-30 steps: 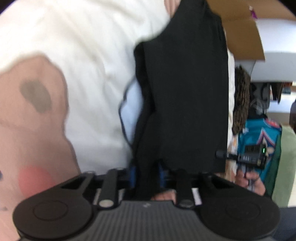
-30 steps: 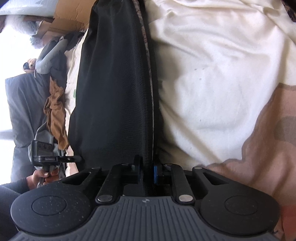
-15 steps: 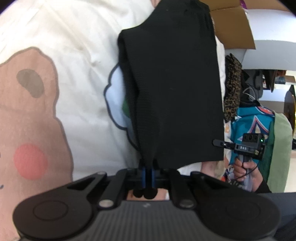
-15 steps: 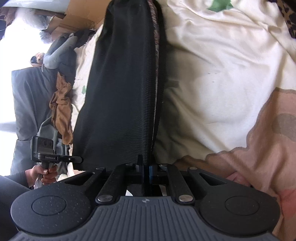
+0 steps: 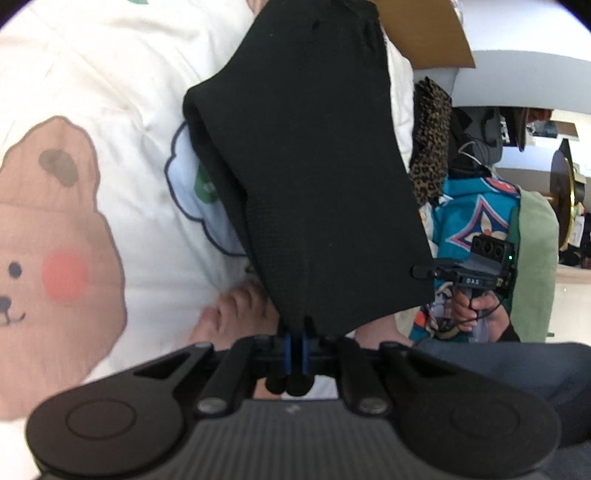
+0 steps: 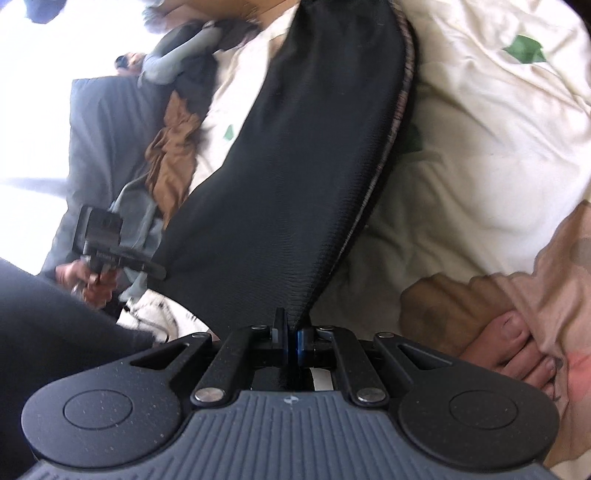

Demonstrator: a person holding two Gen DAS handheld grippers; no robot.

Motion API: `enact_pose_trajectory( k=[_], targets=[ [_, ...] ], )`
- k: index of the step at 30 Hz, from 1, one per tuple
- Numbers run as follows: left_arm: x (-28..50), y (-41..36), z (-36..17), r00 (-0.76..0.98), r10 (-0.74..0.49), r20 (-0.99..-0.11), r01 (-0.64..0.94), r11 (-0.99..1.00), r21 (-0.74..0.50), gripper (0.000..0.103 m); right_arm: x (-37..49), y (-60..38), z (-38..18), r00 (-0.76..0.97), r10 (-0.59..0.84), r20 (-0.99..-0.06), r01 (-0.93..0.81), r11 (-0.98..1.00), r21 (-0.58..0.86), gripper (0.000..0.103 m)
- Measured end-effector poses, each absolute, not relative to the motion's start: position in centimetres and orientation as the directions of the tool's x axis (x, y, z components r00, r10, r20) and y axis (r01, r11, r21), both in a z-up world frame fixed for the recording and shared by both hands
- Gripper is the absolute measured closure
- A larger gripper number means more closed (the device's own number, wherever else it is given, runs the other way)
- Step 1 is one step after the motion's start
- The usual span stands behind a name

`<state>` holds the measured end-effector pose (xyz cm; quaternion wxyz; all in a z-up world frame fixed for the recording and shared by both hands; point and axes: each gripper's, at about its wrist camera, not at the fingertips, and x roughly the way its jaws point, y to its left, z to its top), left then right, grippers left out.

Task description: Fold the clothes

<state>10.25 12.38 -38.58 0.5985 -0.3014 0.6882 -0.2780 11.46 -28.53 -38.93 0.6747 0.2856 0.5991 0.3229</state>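
Observation:
A black ribbed garment [image 5: 317, 177] hangs stretched between both grippers above a cream bedspread [image 5: 122, 66] printed with a brown bear. My left gripper [image 5: 294, 341] is shut on one near corner of the cloth. In the right wrist view the same black garment [image 6: 295, 177] runs up and away, and my right gripper [image 6: 290, 338] is shut on its other near corner. Each view shows the opposite gripper beside the cloth's edge, held in a person's hand: the right one [image 5: 476, 273] and the left one [image 6: 107, 251]. The garment's far end goes out of frame at the top.
Bare feet [image 5: 236, 314] [image 6: 517, 350] rest on the bedspread under the grippers. A leopard-print cloth [image 5: 430, 140], a teal patterned garment [image 5: 476, 214] and a green cloth [image 5: 535, 258] lie to one side; brown [image 6: 173, 147] and grey [image 6: 107, 147] clothes on the other. A cardboard box [image 5: 421, 33] stands behind.
Both grippers have risen with the black garment, lifting its near edge off the bedspread. The left jaws closed fully on the cloth. The right gripper rolled, so the cloth now slants.

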Motion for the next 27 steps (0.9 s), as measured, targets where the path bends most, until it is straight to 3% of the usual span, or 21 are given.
enact_pose_trajectory(
  k=[5,27],
  targets=[
    [10.4,10.3,-38.8,-0.098,-0.743,-0.662,-0.097,0.669,-0.737,0.098,10.4,-28.5,-38.3,0.058,0.786,-0.616,-0.095,0.618,0.78,0.101],
    [18.1,12.1,-35.9,0.201,-0.689,-0.696,0.005,0.712,-0.703,0.098,15.8,-29.3,-37.6,0.348,0.715,-0.606,-0.046,0.659,0.751,0.101]
  ],
)
